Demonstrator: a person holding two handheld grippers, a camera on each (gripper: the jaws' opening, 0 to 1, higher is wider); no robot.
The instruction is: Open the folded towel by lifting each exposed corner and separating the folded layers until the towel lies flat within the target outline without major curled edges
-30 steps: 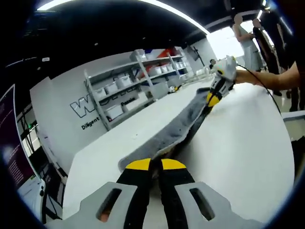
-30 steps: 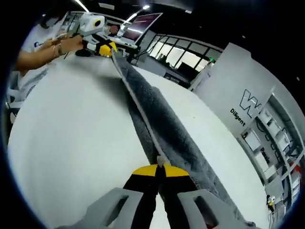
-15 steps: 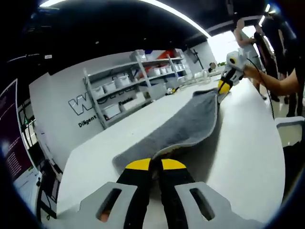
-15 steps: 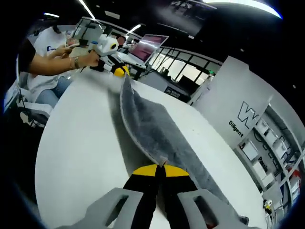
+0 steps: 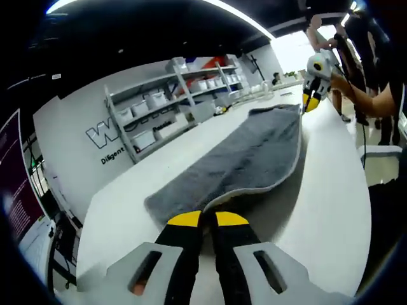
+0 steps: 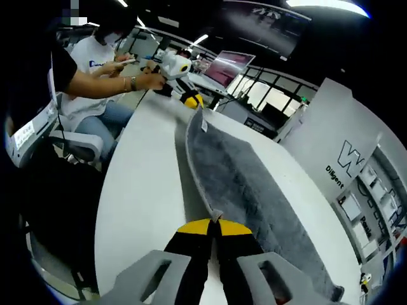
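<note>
While each gripper [image 5: 208, 219] [image 6: 210, 227] pinches an end, the grey towel [image 5: 241, 159] stretches lengthwise between them.

My towel [image 5: 248, 159] is grey, fuzzy, matt cloth with a paler stitched edge. The white table [image 5: 331, 210] looks smooth and matt.

A second ago the grey towel [image 5: 248, 159] hung as a narrow, bunched strip between the two grippers; now it is spread much wider, its broad face open over the white table [image 5: 324, 210], with the near edge lifted clear of the tabletop.
</note>
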